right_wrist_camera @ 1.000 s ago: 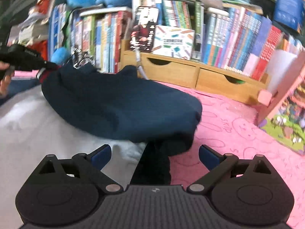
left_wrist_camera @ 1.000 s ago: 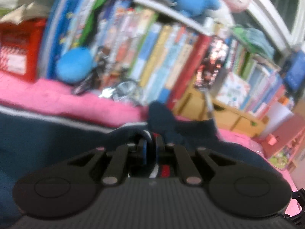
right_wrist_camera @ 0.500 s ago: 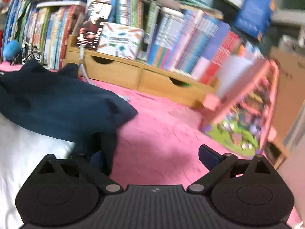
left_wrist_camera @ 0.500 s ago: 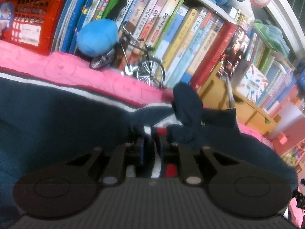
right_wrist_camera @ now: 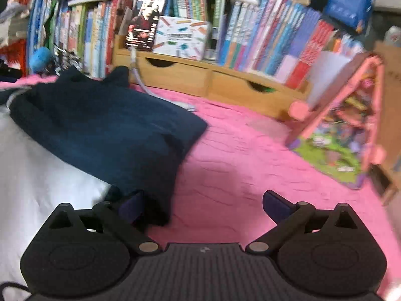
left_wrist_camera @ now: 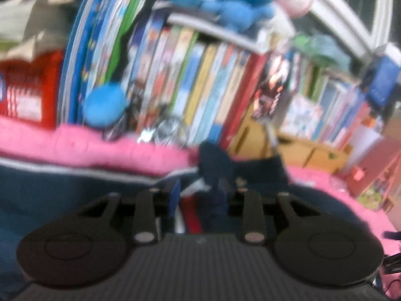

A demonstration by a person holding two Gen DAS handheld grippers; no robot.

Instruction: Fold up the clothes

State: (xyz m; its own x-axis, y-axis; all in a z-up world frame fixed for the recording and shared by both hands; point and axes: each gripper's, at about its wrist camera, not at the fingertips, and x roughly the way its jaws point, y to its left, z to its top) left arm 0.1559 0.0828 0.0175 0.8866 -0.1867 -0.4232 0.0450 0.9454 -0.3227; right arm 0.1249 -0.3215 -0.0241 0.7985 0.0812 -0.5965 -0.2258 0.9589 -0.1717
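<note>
Left gripper (left_wrist_camera: 198, 195) has just been opening its jaws; they now stand a little apart with the striped edge of the navy garment (left_wrist_camera: 75, 195) still lying between them, no longer clearly pinched, though the blur keeps me from telling whether a pad still touches cloth. Right gripper (right_wrist_camera: 200, 203) has its jaws spread wide and holds nothing; its left finger sits just beside the garment's near corner. That garment (right_wrist_camera: 105, 130) lies doubled over on the pink bedspread (right_wrist_camera: 238, 163), partly over a white cloth (right_wrist_camera: 37, 175), in front of the row of books (right_wrist_camera: 263, 40) and the wooden drawer unit (right_wrist_camera: 200, 80). By my reading, one fold is being released. The next move calls for fresh grips on two edges for a further fold.
</note>
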